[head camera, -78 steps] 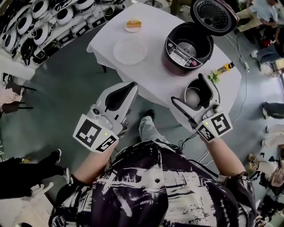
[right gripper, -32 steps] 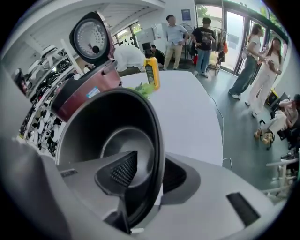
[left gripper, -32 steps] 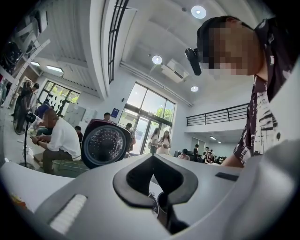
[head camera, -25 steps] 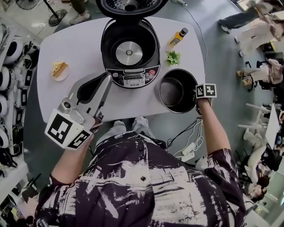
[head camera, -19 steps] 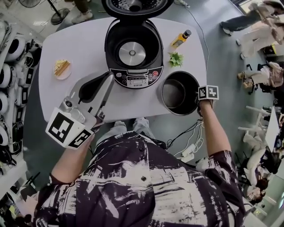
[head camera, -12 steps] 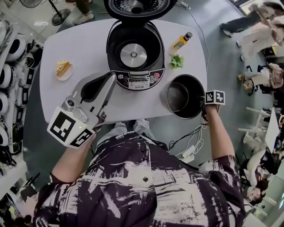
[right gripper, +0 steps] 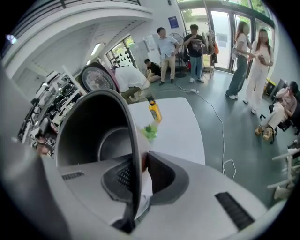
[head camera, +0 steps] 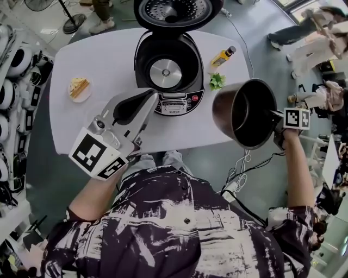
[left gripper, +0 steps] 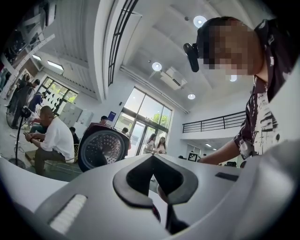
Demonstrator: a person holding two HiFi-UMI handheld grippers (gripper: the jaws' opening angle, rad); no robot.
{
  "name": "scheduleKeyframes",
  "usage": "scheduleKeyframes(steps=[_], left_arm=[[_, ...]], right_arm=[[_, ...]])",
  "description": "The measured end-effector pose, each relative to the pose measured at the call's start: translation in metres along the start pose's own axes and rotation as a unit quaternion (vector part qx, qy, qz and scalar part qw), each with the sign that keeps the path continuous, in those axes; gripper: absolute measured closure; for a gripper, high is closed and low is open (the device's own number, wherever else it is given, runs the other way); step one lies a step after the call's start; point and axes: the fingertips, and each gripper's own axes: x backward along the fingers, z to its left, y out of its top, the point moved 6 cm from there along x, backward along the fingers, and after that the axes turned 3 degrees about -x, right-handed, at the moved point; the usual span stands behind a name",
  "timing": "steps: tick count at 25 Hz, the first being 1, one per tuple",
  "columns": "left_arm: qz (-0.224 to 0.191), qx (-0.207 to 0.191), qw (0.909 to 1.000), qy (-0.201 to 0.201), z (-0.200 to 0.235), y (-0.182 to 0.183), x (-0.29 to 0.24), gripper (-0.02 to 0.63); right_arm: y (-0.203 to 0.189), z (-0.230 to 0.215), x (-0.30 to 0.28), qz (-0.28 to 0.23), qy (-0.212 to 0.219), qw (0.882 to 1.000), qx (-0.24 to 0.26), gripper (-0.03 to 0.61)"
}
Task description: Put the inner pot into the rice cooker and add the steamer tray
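Plate (head camera: pixel 79 88) with a cake slice sat on the white table (head camera: pixel 103 54), at 9 o'clock from the rice cooker (head camera: pixel 173 102). Left gripper (head camera: pixel 154 94) hovered at the cooker's 7 o'clock, jaws closed tip to tip on nothing. Cooker lid (head camera: pixel 176 12) stood open, heating plate showing. Inner pot (head camera: pixel 244 111) hung tilted at the cooker's 4 o'clock, off the table. Right gripper (head camera: pixel 271 114) was clamped on its rim at 3 o'clock.

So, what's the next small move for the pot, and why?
Probably carry the inner pot left over the rice cooker and level it: the right gripper is shut on its rim, and it hangs tilted beside the open, empty cooker.
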Motion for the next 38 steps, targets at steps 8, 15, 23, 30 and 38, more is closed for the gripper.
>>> scheduleKeyframes(steps=[8, 15, 23, 30, 38], left_arm=[[-0.018, -0.001, 0.9993, 0.032, 0.006, 0.007, 0.023, 0.609], [-0.032, -0.004, 0.9961, 0.082, 0.02, 0.015, 0.067, 0.609], [-0.043, -0.004, 0.9893, 0.14, 0.037, 0.014, 0.111, 0.609], [-0.044, 0.001, 0.9867, 0.157, 0.045, 0.013, 0.128, 0.609], [-0.043, 0.005, 0.9864, 0.159, 0.052, 0.011, 0.133, 0.609]], right_arm=[[0.127, 0.122, -0.017, -0.04, 0.081, 0.994, 0.067, 0.572], [0.171, 0.193, -0.119, -0.012, 0.109, 0.989, 0.102, 0.571], [0.173, 0.198, -0.192, 0.021, 0.049, 0.994, 0.093, 0.569], [0.165, 0.194, -0.221, 0.039, -0.02, 0.994, 0.099, 0.569], [0.16, 0.195, -0.242, 0.045, -0.088, 0.987, 0.123, 0.569]])
